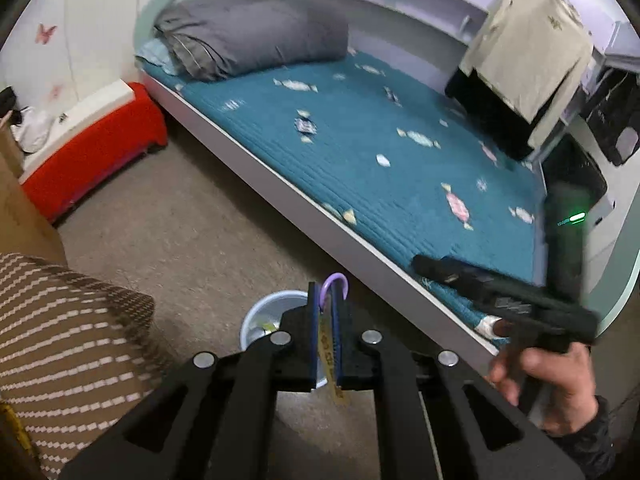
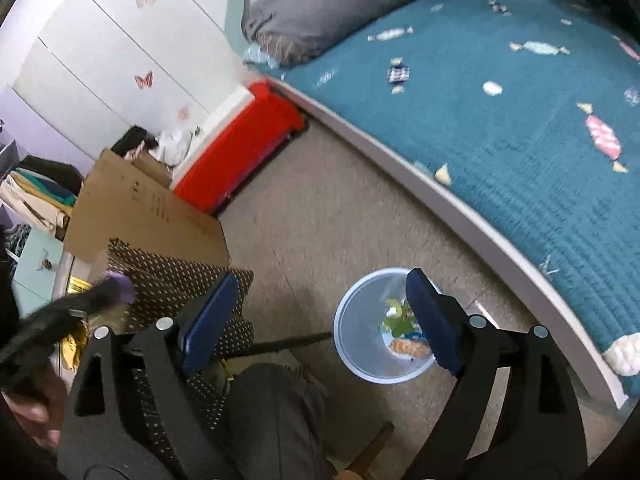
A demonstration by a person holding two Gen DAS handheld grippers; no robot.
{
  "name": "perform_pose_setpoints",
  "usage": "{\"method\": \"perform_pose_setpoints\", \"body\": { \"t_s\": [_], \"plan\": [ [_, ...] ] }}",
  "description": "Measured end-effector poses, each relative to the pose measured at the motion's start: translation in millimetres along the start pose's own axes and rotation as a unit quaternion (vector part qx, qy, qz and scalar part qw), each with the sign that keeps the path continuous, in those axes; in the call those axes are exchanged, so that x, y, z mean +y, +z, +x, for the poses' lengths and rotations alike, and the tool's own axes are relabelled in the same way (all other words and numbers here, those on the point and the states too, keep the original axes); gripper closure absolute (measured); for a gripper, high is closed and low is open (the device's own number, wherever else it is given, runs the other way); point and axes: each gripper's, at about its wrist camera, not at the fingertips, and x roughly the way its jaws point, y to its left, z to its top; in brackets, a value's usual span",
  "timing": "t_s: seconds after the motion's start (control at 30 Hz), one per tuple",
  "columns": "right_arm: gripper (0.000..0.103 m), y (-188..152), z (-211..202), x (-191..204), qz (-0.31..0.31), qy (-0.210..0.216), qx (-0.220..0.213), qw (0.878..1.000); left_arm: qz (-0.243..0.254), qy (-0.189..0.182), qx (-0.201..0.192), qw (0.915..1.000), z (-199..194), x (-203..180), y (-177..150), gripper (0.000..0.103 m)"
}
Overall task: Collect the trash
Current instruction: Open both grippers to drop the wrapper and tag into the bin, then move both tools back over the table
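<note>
Between the left gripper's clenched jaws sits a thin piece of trash: a lilac loop pokes out past the fingertips and a yellowish strip hangs down behind the pads. Just beyond and below those jaws stands the pale blue bin on the beige floor, partly hidden by the fingers.

The right gripper is released, its blue pads spread wide with nothing between them. The bin lies under the gap, closer to the right-hand pad, which overlaps its rim. Inside it are a green scrap and an orange wrapper. To the left of these jaws the left gripper shows blurred, with the lilac bit at its tip.

Ahead of both jaws runs the bed with a teal candy-print cover, and a grey duvet is bunched at its far end. A red box stands on the floor at the bed's head, ahead and left of the jaws. A cardboard box and a dotted brown cloth lie left of the right jaws. A cream shirt hangs ahead and right of the left jaws.
</note>
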Motion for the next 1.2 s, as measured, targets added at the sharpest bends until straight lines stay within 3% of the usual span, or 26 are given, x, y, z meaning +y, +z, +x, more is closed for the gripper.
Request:
{"method": "perform_pose_setpoints", "body": {
  "t_s": [0.03,0.1,0.13,0.17,0.4,0.7,0.9,1.2],
  "plan": [
    [0.017,1.3,-4.0,0.6,0.0,-0.001,-0.004,1.0,0.0,-0.005,0.008,1.0,6.7,-0.1,-0.3,0.096],
    [0.017,2.9,-12.3,0.2,0.001,-0.001,-0.01,1.0,-0.001,-0.006,0.027,0.9996,21.7,-2.0,1.6,0.07],
    [0.016,3.2,-14.1,2.1,0.0,-0.002,-0.012,1.0,-0.007,-0.001,0.033,0.9994,26.9,-0.9,1.7,0.029],
    [0.015,3.0,-17.1,2.9,-0.001,-0.003,-0.015,1.0,-0.02,0.008,0.023,0.9995,26.6,2.6,1.1,0.009],
    [0.008,1.0,-23.0,14.3,-0.005,-0.001,-0.021,1.0,-0.058,0.029,-0.003,0.9979,0.7,28.2,-2.1,0.009],
    [0.006,2.2,-37.1,59.6,-0.035,0.0,-0.046,0.998,-0.065,0.061,-0.084,0.9925,-76.0,40.2,-10.5,0.008],
    [0.006,4.2,-50.7,103.8,-0.074,0.016,-0.061,0.995,-0.065,0.086,-0.139,0.9843,-129.6,42.3,-24.3,0.006],
    [0.006,-4.2,-59.8,174.1,-0.145,0.046,-0.063,0.986,-0.085,0.13,-0.182,0.9709,-183.3,61.3,-50.5,0.006]
  ]
}}
